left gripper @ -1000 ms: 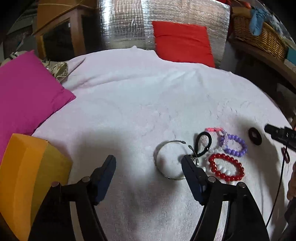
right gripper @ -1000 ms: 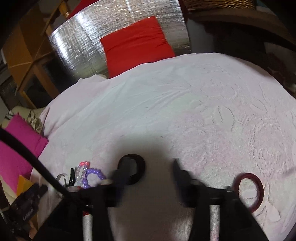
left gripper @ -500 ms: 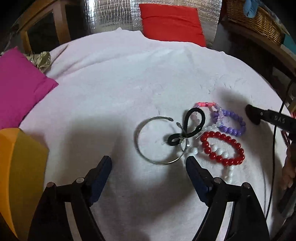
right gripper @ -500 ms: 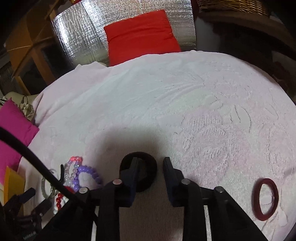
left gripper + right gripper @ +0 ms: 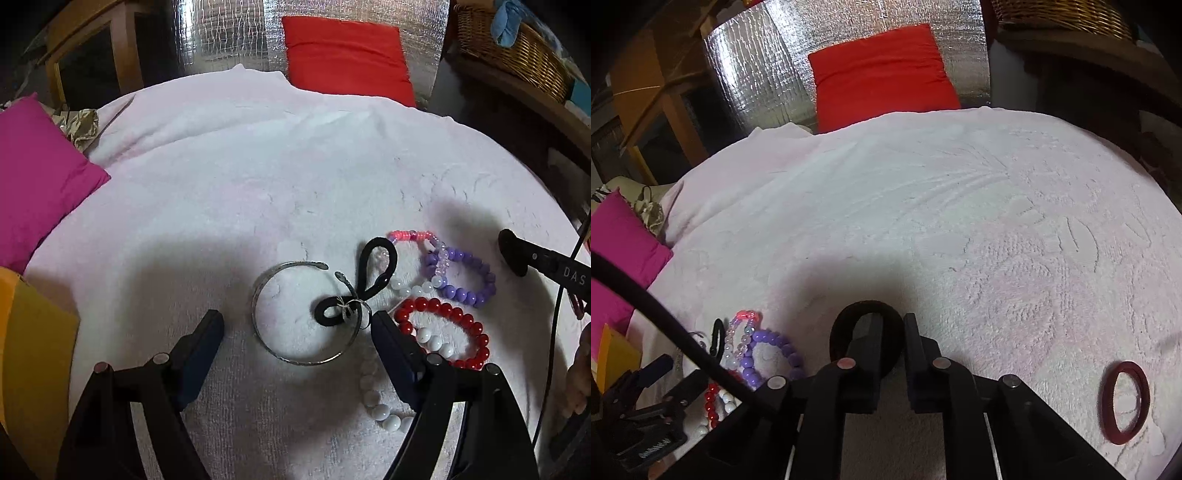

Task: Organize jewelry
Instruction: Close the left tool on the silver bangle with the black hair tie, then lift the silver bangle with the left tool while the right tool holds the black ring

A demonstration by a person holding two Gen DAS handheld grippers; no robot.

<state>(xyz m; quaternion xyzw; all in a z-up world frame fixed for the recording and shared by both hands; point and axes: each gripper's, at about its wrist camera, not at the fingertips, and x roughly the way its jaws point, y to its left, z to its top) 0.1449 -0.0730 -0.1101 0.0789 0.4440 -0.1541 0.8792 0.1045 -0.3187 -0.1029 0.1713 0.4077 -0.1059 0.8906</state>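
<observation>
**Jewelry lot on towel-covered surface — one piece in hand**

1. White towel [image 5: 258,177] — textured cloth spread over the work surface; what lies beneath is hidden, so whether it is a desk or a bed cannot be told. Magenta cushion [image 5: 33,177] at 9 o'clock, red cushion [image 5: 347,51] at 12.

2. Left claw [image 5: 297,326] — released, jaws standing wide, nothing between the pads. The silver bangle [image 5: 295,314] lies flat directly ahead, framed between the two fingers, its gap toward 1 o'clock. This claw is the nearer one to the cluster; the judged next need is to descend and close across the bangle's rim.

3. Right claw [image 5: 892,334] — its jaws have just been closing and now stand nearly together, clenched on the black hair tie [image 5: 866,338]: one finger passes through the loop, the other sits outside at 3 o'clock, the tie's right side pinched between.

4. Cluster at 1–3 o'clock of the left claw: red bead bracelet [image 5: 443,332], purple bead bracelet [image 5: 461,277], white bead strand [image 5: 376,398], pink bead strand [image 5: 410,235], black cord loop [image 5: 373,273] crossing the bangle's end.

5. Dark red ring [image 5: 1124,400] — apart, at 4 o'clock of the right claw.

Obscured: the white strand runs under the left claw's finger; bracelets overlap, so their boundaries are uncertain. An orange object at the left edge is cut off.
</observation>
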